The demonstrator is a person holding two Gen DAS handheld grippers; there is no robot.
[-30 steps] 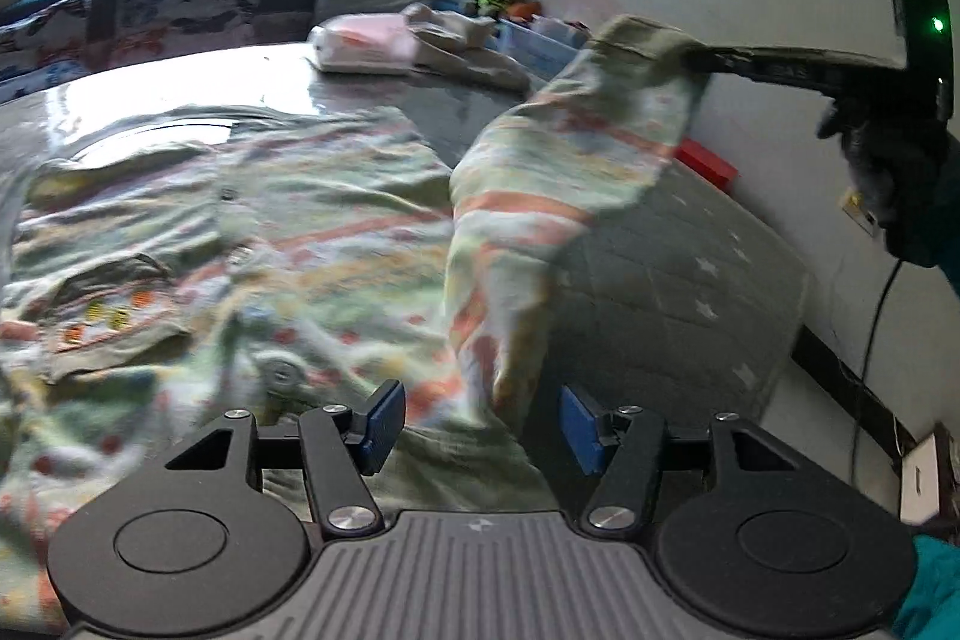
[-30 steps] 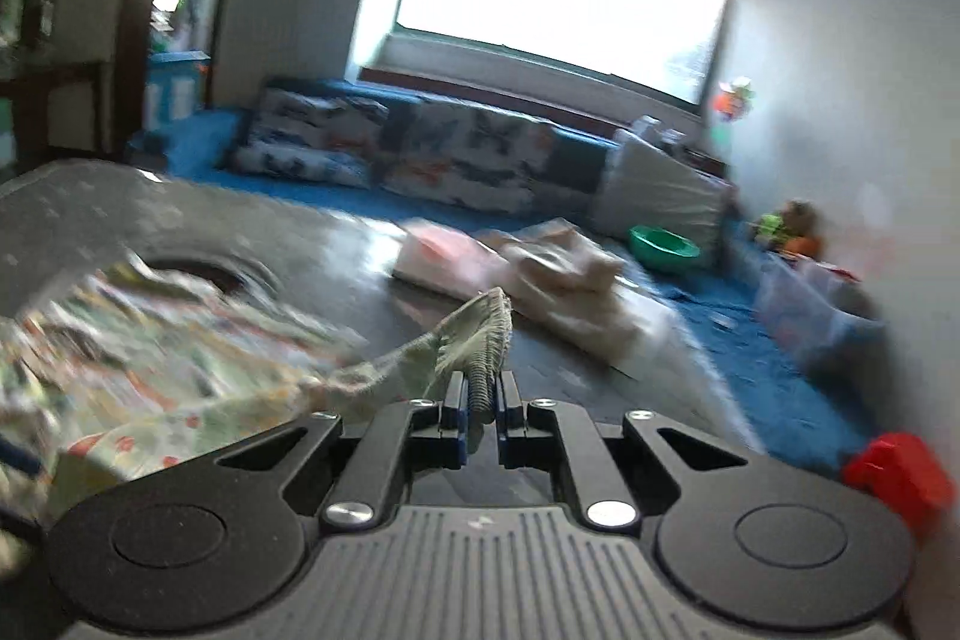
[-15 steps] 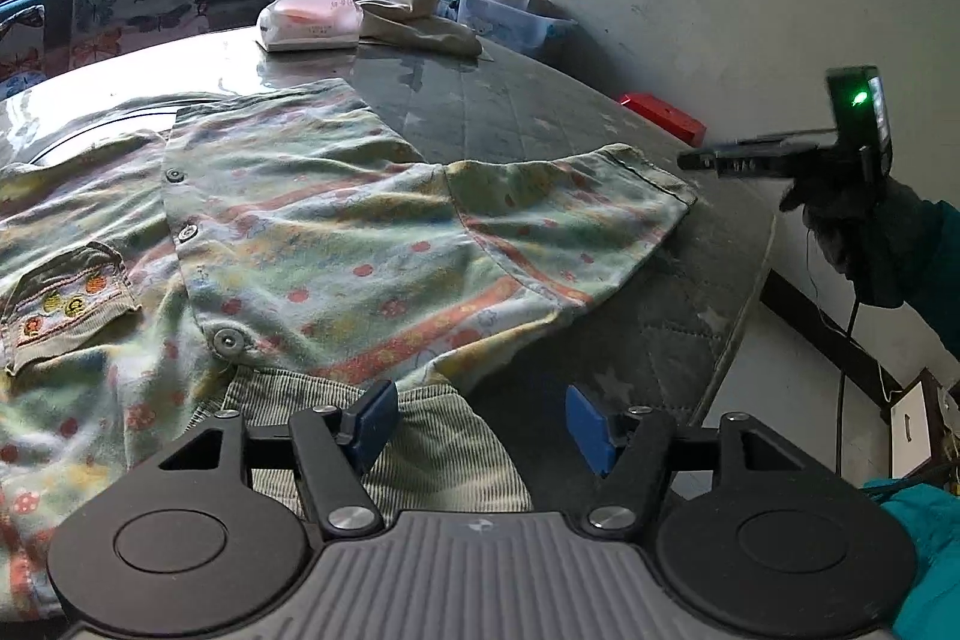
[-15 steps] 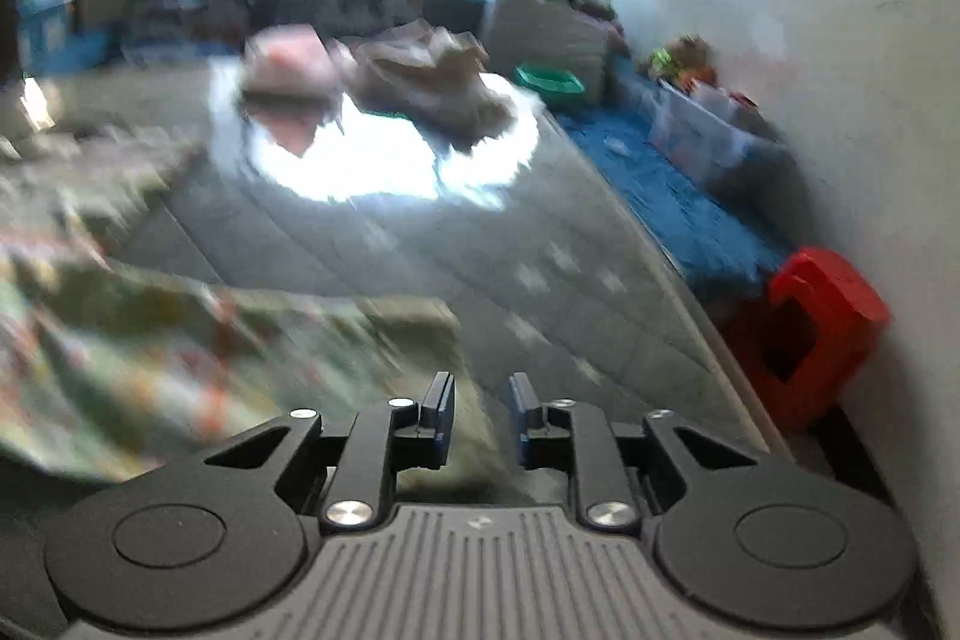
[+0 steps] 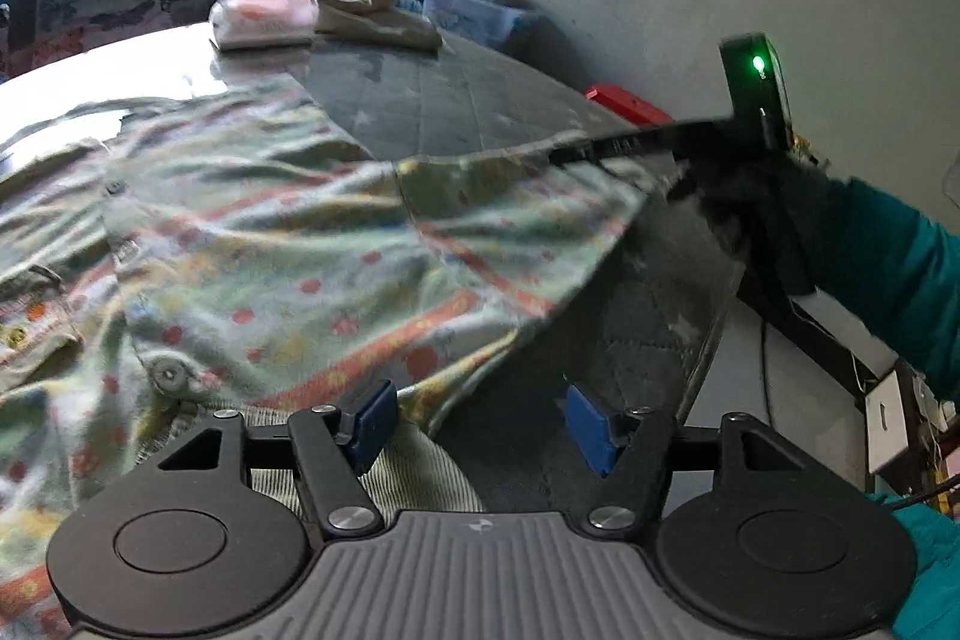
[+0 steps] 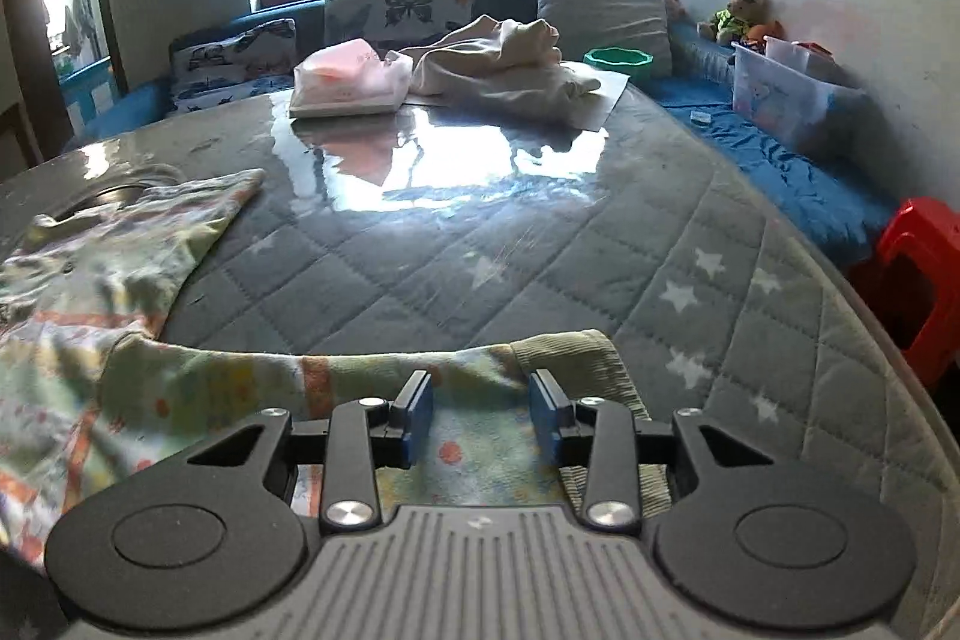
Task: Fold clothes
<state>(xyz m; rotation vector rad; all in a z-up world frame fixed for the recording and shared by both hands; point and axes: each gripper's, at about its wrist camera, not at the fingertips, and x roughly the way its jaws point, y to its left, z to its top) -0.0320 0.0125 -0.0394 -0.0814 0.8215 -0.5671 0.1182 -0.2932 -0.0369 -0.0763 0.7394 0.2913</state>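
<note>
A: Where is the shirt relative to each claw?

B: It lies spread on the quilted table. The left gripper hovers with its blue pads wide apart and nothing between them; the shirt's hem and ribbed green band sit just ahead of and under its left pad, while bare table shows ahead of the right pad. The right gripper is over the sleeve, its pads parted to a middling gap with patterned cloth lying beneath and between them. They do not look pressed onto it.

A: So is the right one holding the sleeve?

B: In its own view, no: there is open space on both sides of the cloth. From the left wrist view the tips reach the sleeve's edge, but that view is blurred, so contact cannot be confirmed there.

A: How far along is the folding?

B: Early, by the look of it. The sleeve stretches out sideways toward the right claw, not laid over the body, and the front with its buttons and pocket is flat and unfolded. Sleeves, sides and the final fold all appear left to do. Beyond both claws, a pink packet and a cream garment rest at the far edge.
</note>
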